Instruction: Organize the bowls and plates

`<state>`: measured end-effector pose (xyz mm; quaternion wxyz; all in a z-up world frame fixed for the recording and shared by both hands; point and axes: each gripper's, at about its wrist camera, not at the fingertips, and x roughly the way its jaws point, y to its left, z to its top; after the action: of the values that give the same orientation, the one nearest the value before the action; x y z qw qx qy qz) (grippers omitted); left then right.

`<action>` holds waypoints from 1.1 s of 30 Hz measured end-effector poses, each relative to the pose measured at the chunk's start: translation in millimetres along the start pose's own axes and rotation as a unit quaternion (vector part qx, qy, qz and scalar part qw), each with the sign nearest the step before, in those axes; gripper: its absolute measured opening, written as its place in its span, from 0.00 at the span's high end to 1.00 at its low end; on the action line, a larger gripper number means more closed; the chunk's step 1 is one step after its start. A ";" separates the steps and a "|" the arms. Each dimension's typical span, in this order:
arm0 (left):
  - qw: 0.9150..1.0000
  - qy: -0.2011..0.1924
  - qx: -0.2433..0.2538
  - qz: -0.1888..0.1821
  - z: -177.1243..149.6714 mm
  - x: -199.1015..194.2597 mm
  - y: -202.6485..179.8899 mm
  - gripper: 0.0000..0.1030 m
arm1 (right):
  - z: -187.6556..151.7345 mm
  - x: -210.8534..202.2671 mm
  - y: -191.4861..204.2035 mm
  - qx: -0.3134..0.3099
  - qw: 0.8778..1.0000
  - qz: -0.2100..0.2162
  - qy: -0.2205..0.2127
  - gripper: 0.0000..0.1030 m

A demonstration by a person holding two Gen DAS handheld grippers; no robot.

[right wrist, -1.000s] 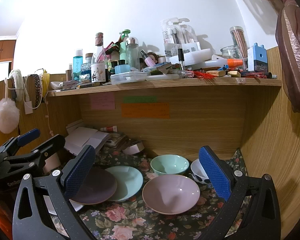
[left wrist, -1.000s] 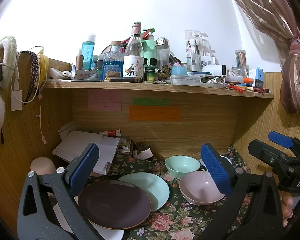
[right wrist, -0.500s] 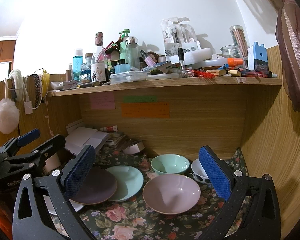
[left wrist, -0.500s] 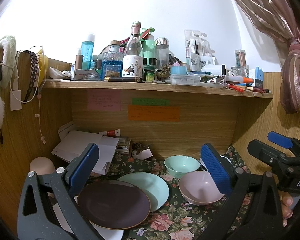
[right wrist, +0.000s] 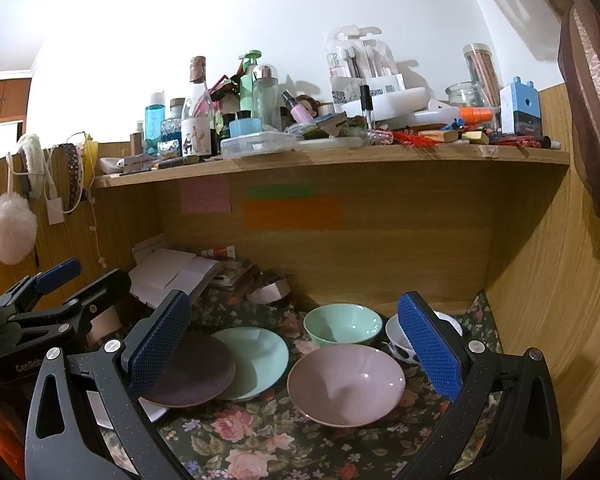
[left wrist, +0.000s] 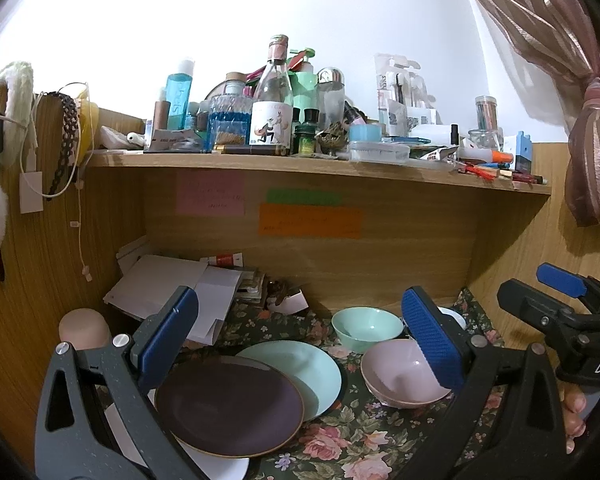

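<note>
On the floral cloth lie a dark purple plate (left wrist: 228, 406), overlapping a mint plate (left wrist: 300, 372) and a white plate (left wrist: 216, 466) beneath. To the right stand a pink bowl (left wrist: 400, 376), a mint bowl (left wrist: 366, 326) and a white spotted bowl (right wrist: 400, 344) behind. They also show in the right wrist view: purple plate (right wrist: 200, 376), mint plate (right wrist: 256, 360), pink bowl (right wrist: 346, 386), mint bowl (right wrist: 342, 324). My left gripper (left wrist: 300, 340) is open and empty above the plates. My right gripper (right wrist: 292, 344) is open and empty above the pink bowl.
A wooden shelf (left wrist: 300, 168) crowded with bottles and jars hangs overhead. Papers and envelopes (left wrist: 172, 292) pile at the back left. Wooden walls close in left, back and right (right wrist: 560, 300). A curtain (left wrist: 592, 128) hangs at the right.
</note>
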<state>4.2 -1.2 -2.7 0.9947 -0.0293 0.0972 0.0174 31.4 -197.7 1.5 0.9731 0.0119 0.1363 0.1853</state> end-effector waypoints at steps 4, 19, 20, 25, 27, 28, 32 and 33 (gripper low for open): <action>1.000 0.010 -0.001 0.002 -3.5 5.4 3.2 0.00 | -4.0 8.0 0.1 0.003 1.000 0.000 0.012 0.00; 0.992 0.114 -0.027 0.037 -39.8 54.7 52.0 0.00 | -34.1 73.3 20.0 -0.005 0.992 0.054 0.114 0.00; 0.991 0.125 -0.033 0.042 -44.1 59.7 59.1 0.00 | -36.9 78.9 21.8 -0.005 0.991 0.059 0.122 0.00; 0.983 0.162 -0.045 0.069 -61.3 75.9 87.2 0.00 | -48.9 106.5 29.5 -0.001 0.983 0.086 0.160 0.00; 0.981 0.171 -0.044 0.079 -68.4 80.3 96.3 0.00 | -53.3 118.4 34.5 -0.008 0.980 0.092 0.175 0.00; 0.980 0.175 -0.043 0.085 -71.4 82.3 100.3 0.00 | -55.5 123.5 36.5 -0.010 0.979 0.094 0.182 0.00; 0.973 0.201 -0.048 0.106 -85.2 90.4 119.3 0.00 | -64.3 145.8 47.0 -0.020 0.972 0.108 0.209 0.00; 0.970 0.211 -0.057 0.108 -89.7 94.2 126.1 0.00 | -66.6 151.4 50.5 -0.024 0.970 0.110 0.214 0.00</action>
<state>74.3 121.8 -115.8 0.9407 -0.0783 0.3062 0.1235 130.7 -97.5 -98.3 0.8951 -0.0369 0.3345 0.2925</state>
